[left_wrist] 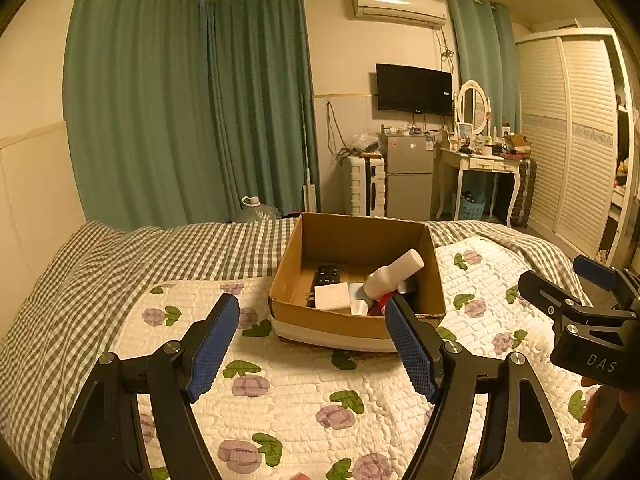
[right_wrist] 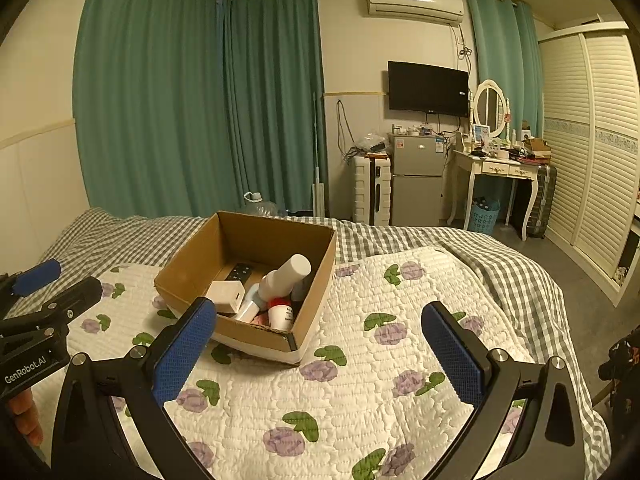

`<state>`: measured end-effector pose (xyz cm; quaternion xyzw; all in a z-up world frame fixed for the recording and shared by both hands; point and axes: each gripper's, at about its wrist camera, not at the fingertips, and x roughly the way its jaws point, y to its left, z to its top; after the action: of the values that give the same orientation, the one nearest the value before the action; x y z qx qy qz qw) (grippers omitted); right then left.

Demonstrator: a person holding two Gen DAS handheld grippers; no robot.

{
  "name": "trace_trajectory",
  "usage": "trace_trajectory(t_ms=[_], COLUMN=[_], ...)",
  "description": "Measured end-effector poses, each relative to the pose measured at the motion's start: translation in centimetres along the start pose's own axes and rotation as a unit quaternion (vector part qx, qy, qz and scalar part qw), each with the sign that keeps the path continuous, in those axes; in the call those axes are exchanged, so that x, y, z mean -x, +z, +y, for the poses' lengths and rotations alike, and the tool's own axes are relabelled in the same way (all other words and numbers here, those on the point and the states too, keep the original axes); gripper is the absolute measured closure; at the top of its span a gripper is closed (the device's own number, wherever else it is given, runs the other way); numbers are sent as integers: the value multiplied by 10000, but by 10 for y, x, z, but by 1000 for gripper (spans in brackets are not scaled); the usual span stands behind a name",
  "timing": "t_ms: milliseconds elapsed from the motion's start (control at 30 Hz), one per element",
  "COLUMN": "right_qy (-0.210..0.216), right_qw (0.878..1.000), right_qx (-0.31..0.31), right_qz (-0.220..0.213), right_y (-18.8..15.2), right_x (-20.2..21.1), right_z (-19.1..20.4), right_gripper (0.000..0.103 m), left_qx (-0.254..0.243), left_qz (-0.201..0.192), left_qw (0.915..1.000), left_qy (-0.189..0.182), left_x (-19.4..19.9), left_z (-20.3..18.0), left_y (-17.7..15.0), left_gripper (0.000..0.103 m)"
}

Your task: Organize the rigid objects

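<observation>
An open cardboard box (left_wrist: pixel 352 322) (right_wrist: pixel 316 304) sits on the flowered quilt in the middle of the bed. Inside lie a black remote (left_wrist: pixel 327 275) (right_wrist: pixel 239 272), a white square box (left_wrist: pixel 332 297) (right_wrist: pixel 226 294), a white bottle (left_wrist: pixel 394 274) (right_wrist: pixel 286 276) leaning on the right wall, and a small red-capped bottle (right_wrist: pixel 280 312). My left gripper (left_wrist: pixel 310 302) hovers just short of the box's near side, open and with nothing between its blue pads. To the right of the box, my right gripper (right_wrist: pixel 319 310) is open and empty over the quilt. Each gripper appears at the edge of the other's view (left_wrist: pixel 560 276) (right_wrist: pixel 66 280).
The quilt (right_wrist: pixel 360 400) lies over a grey checked sheet (left_wrist: pixel 120 256). Beyond the bed's foot stand green curtains (left_wrist: pixel 180 100), a water jug (left_wrist: pixel 256 208), a white suitcase (left_wrist: pixel 366 184), a small fridge (left_wrist: pixel 408 176), a dressing table (left_wrist: pixel 484 164) and a louvred wardrobe (left_wrist: pixel 568 128).
</observation>
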<state>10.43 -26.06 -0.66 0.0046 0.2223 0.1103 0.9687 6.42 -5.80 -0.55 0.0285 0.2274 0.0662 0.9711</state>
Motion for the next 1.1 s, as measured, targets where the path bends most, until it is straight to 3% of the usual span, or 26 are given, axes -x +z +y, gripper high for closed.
trace_trajectory(t_ms=[1100], right_qy=[6], right_qw=[10000], right_qx=[9], right_qz=[58], right_y=[-3], right_x=[-2], right_z=[2], right_gripper=[0], left_qx=[9], left_qz=[28], left_qw=[10000], left_qy=[-35], left_x=[-1], left_z=[1], left_y=[-9], left_gripper=[25])
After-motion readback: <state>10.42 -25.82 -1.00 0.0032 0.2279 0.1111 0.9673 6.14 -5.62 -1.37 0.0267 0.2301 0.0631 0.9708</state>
